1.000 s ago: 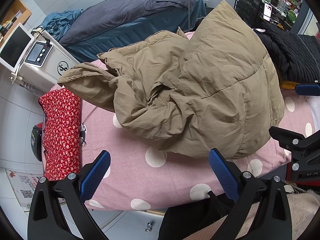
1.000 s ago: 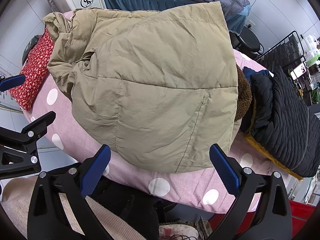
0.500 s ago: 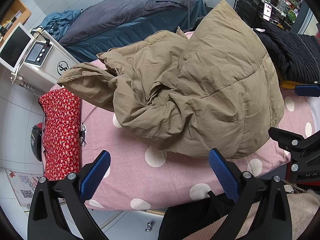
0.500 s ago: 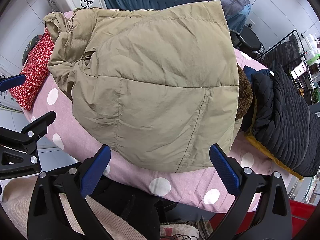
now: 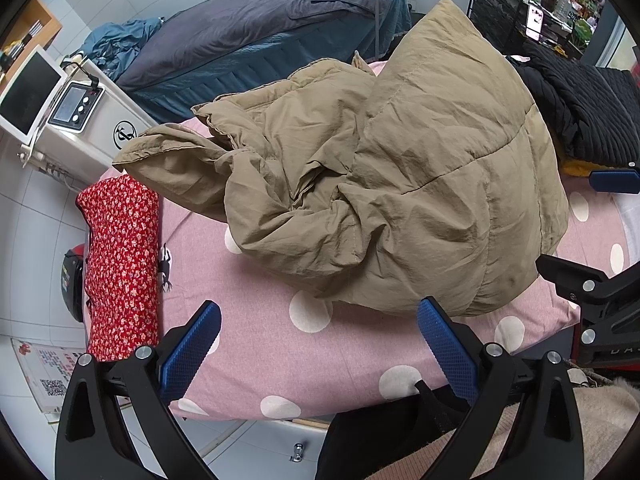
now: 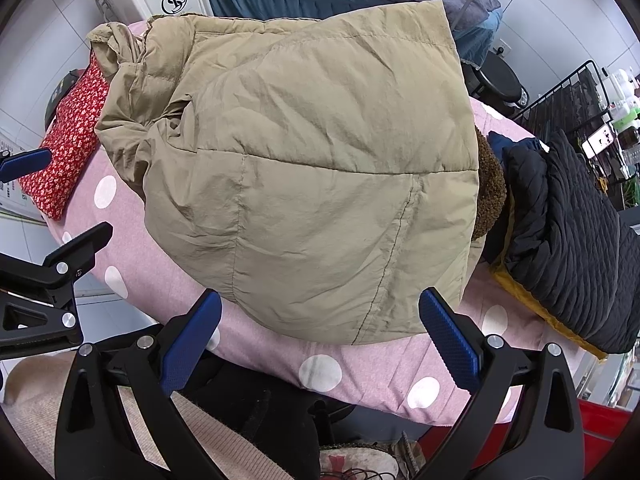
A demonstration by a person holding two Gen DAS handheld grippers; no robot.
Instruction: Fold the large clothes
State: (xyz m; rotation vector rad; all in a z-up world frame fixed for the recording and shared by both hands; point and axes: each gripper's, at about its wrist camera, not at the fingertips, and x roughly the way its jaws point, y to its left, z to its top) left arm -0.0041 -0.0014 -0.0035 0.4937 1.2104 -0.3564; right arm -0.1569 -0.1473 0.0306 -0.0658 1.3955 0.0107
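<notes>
Left of the left gripper's (image 5: 318, 344) fingers, a folded red floral cloth (image 5: 120, 264) lies along the edge of the pink polka-dot table cover (image 5: 256, 344), with a white machine (image 5: 80, 120) beyond it. Ahead of those fingers, which stand wide apart and hold nothing, the tan puffer jacket (image 5: 380, 184) sits in a heap on the cover — its crumpled sleeves and collar toward the left finger, its smooth quilted body toward the right one. Its near hem is just past the right fingertip, apart from it.

Seen from the right wrist, the right gripper (image 6: 320, 334) is likewise spread open and empty, and the jacket's broad back panel (image 6: 320, 168) fills the space ahead of and between its fingers. Right of the right finger, a black quilted garment (image 6: 576, 240) lies folded over a mustard-yellow layer — just beside the jacket, with a brown fleecy piece (image 6: 490, 188) between them.
</notes>
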